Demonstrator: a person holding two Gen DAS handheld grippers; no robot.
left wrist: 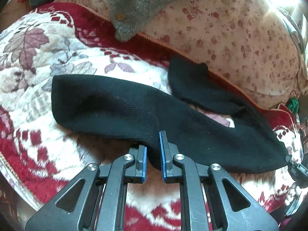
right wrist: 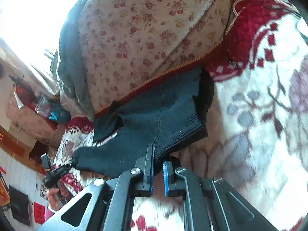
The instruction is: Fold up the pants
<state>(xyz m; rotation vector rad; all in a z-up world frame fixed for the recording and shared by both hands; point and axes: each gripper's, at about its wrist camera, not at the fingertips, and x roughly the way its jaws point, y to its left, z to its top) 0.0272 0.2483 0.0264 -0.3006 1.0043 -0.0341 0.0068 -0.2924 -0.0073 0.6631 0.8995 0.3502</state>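
Black knit pants [left wrist: 115,109] lie stretched across a red and white floral blanket [left wrist: 38,57]. My left gripper [left wrist: 153,152] is shut on the pants' near edge, with cloth bunched between its blue pads. At the far right the right gripper [left wrist: 288,158] pinches the pants' end. In the right wrist view the pants [right wrist: 154,115] hang slightly lifted, and my right gripper [right wrist: 158,169] is shut on their ribbed edge. The left gripper [right wrist: 74,161] grips the other end at the left, with a hand [right wrist: 53,196] behind it.
A rose-print quilt [left wrist: 231,28] is heaped along the far side of the blanket, with a grey fleece garment [left wrist: 134,9] on top. A black cable [right wrist: 229,25] runs over the blanket's corner. Bright window light washes out one side.
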